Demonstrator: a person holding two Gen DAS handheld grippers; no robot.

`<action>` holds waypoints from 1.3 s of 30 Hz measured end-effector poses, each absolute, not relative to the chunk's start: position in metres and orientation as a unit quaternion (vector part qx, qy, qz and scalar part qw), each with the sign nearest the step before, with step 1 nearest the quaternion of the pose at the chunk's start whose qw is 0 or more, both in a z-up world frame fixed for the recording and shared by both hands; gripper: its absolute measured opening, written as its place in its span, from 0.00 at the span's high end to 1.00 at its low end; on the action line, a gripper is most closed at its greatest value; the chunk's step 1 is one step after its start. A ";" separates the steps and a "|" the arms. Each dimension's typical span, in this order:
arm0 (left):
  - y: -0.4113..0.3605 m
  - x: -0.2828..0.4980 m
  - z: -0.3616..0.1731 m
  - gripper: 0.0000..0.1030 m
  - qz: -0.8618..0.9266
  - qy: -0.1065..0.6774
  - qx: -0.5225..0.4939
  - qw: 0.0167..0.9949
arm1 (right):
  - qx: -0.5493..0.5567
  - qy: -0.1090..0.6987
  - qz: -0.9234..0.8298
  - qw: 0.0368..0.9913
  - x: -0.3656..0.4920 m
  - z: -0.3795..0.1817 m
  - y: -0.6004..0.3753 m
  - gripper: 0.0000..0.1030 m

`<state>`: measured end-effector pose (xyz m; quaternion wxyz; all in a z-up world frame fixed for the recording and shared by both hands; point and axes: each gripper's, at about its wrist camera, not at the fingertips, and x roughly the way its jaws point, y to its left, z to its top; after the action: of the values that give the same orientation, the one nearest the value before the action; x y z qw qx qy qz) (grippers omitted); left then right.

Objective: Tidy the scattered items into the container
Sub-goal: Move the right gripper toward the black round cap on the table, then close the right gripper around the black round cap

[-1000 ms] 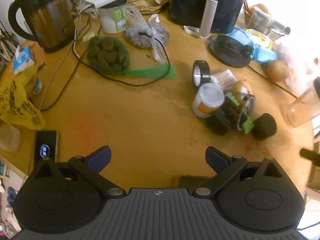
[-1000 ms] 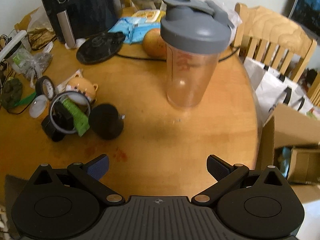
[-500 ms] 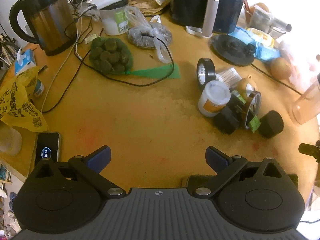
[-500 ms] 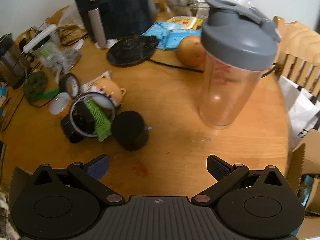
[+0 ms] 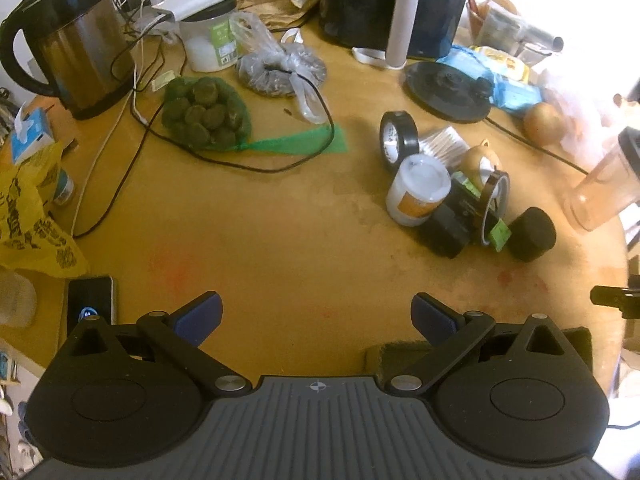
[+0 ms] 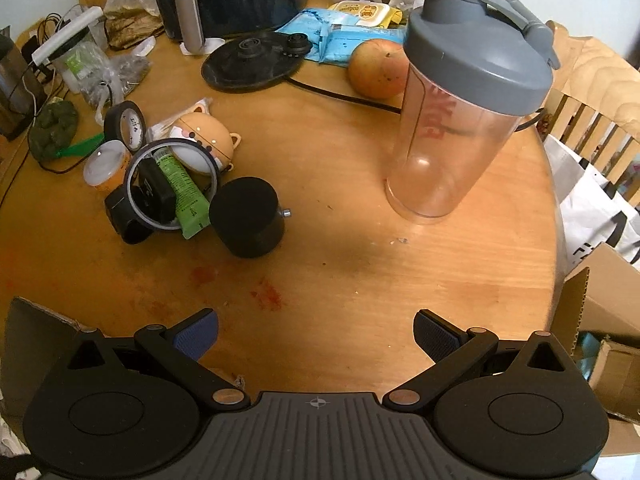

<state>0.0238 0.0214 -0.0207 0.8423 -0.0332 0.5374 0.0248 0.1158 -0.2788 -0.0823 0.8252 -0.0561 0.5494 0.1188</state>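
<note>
A pile of small items lies on the round wooden table: a black tape roll [image 5: 398, 136] [image 6: 127, 124], a white jar with an orange label [image 5: 418, 192] [image 6: 105, 168], a black foam cylinder [image 5: 532, 234] [image 6: 247, 216], a green tube [image 6: 182, 188] inside a clear tape ring [image 6: 172, 184], a black block [image 5: 446, 230] and a tan bear-shaped case [image 6: 206, 146]. A dark container corner [image 5: 400, 354] [image 6: 32, 344] shows at the near table edge. My left gripper [image 5: 316, 316] and right gripper [image 6: 316, 332] are both open, empty, and hover short of the pile.
A clear shaker bottle with a grey lid [image 6: 460, 112] stands right of the pile. A kettle [image 5: 76, 44], netted green balls [image 5: 204, 116], black cables [image 5: 248, 164], an air fryer [image 5: 392, 0] and a phone [image 5: 90, 300] crowd the table. Cardboard boxes [image 6: 600, 320] sit beyond the right edge.
Both grippers have drawn back and tilted, so the pile sits farther away in the left view and nearer the middle in the right view. Both stay open.
</note>
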 end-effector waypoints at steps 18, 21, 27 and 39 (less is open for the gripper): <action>0.033 0.018 -0.020 0.00 0.022 0.539 -0.028 0.842 | -0.106 0.488 0.225 0.837 0.145 -0.092 -0.237 0.01; 0.029 0.013 -0.020 0.00 0.029 0.539 -0.030 0.842 | -0.113 0.481 0.234 0.837 0.153 -0.105 -0.230 0.12; 0.023 0.004 -0.019 0.00 0.044 0.536 -0.033 0.842 | -0.124 0.468 0.247 0.840 0.162 -0.121 -0.222 0.20; 0.015 -0.002 -0.019 0.00 0.050 0.536 -0.045 0.842 | -0.144 0.457 0.256 0.840 0.171 -0.133 -0.208 0.42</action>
<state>-0.0022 0.0151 -0.0191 0.8416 -0.0451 0.5359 0.0496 0.1712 -0.2080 -0.1331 0.8397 -0.1440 0.4570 0.2556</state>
